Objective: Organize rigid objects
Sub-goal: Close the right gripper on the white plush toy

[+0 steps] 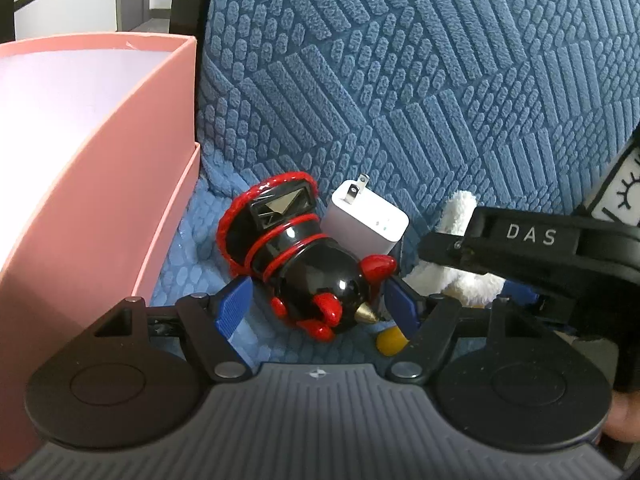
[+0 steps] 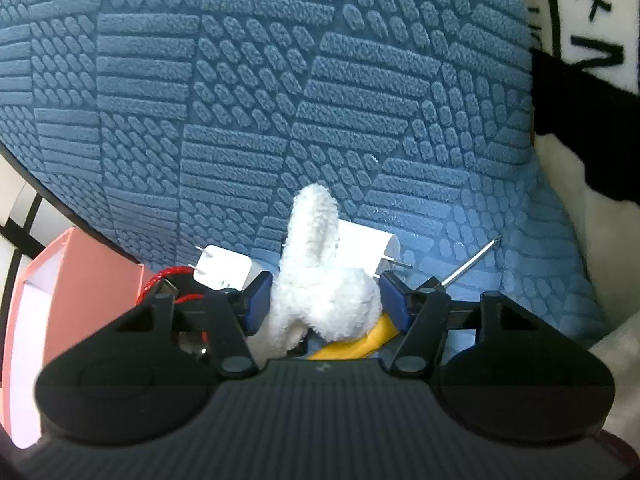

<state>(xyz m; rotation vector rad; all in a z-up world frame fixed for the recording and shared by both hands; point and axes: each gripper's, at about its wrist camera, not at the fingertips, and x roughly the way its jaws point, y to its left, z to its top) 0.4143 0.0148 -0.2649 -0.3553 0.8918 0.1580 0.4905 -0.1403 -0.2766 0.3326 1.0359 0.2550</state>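
The blue sofa cushion (image 1: 400,80) is filling most of both views, its top and right edges cut off. At 9 o'clock in the left view, the pink box (image 1: 120,140) is standing against the cushion, its left side running out of frame and its floor hidden behind its wall. A black-and-white pillow (image 2: 592,20) is showing at 1 o'clock in the right view, only partly visible.

The black-and-red toy (image 1: 304,256) is lying on its side on the seat just right of the box, long axis running from 11 o'clock, where its wide red-rimmed base is pointing, down to 5 o'clock, where its rounded end and brass tip are lying. The left gripper (image 1: 316,312) is sitting spread around that rounded end, its blue pads (image 1: 234,304) apart from the toy on both sides.

The white plush toy (image 2: 320,280) is lying between the pads of the right gripper (image 2: 322,300), which is touching it on both sides; its lower part is hidden behind the gripper body, and whether it is truly squeezed cannot be told. Something yellow (image 2: 360,344) beneath it is mostly hidden.

The white charger (image 1: 366,220) is lying just beyond the black-and-red toy, prongs pointing to 12 o'clock. A second white plug (image 2: 372,244) is half hidden behind the plush. A thin metal rod (image 2: 472,264) is angling toward 1 o'clock, its lower end covered.
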